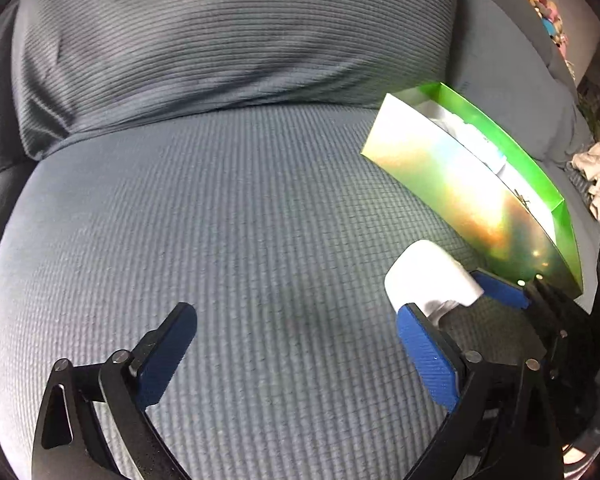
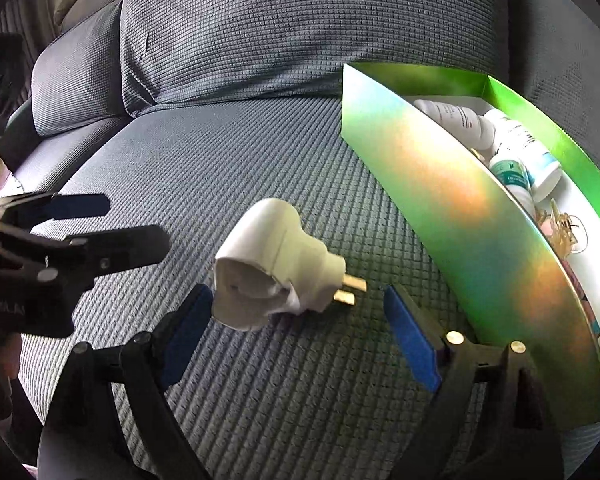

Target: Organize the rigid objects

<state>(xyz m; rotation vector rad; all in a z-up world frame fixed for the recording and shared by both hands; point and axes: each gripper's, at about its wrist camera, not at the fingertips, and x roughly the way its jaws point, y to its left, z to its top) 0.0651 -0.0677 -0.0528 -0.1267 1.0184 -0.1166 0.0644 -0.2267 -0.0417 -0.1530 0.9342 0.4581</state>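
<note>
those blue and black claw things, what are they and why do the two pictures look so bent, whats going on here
They are two hand-held grippers, one in each of a person's hands; there is no robot arm. Each carries a wide-angle camera looking forward along its fingers, which bends the picture.

The left wrist view shows the left gripper, open with nothing between its fingers. The right wrist view shows the right gripper, also open, its fingers on either side of a white plug adapter lying on a grey sofa cushion. It is not gripped yet.

Beside it sits a shiny green box already holding small white bottles and other bits. The adapter probably goes in there next.
</note>
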